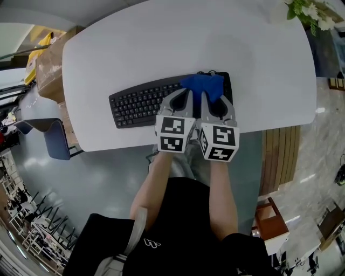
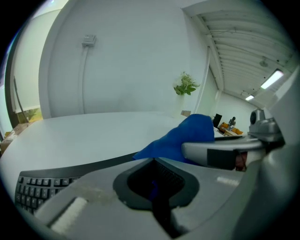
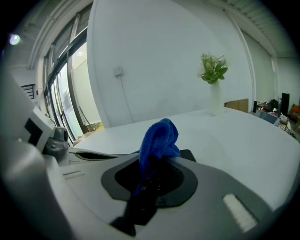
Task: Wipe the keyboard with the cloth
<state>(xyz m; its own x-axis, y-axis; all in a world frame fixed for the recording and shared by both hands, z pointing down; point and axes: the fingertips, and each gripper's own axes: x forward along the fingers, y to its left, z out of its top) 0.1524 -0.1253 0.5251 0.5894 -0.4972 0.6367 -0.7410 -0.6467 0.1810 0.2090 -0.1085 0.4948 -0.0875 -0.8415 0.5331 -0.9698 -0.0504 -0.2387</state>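
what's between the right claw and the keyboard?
The blue cloth. The right gripper view shows the right claw shut on it, and in the head view it bunches over the right end of the keyboard.

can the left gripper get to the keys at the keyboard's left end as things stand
Probably yes. The left gripper sits over the keyboard's right half, and the keys leftward lie bare; the cloth and right gripper are on its other side.

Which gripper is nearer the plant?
Right. The right gripper sits over the keyboard's right end, closer to the plant; the left gripper is beside it, toward the keyboard's middle. Both grip the cloth.
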